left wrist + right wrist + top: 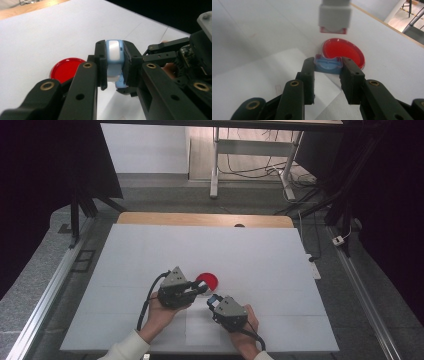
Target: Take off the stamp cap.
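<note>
White sheeting covers the surface [150, 250], with a strip of bare wood at its far edge, dark curtains to both sides and a metal desk frame on the floor beyond.

On the left in the high view, the person's left hand [161, 314] holds the left tongs [200, 287], which point toward the right. In the left gripper view their jaws are clenched on a small light-blue and white block [114, 60], held upright between the pads and lifted off the sheet. Just past the tips lies a red round lid [208, 280], flat on the surface near its middle; the left gripper view has it low and to the left of the jaws.

Farther right, the right hand [246, 332] holds the right tongs [213, 301], which point toward the left and the far edge. In the right gripper view their jaws are closed on a light-blue cap [328, 65], a shallow piece with a scooped top, held just in front of the red lid. Above it in that view hangs the white end of the block, apart from the cap.
</note>
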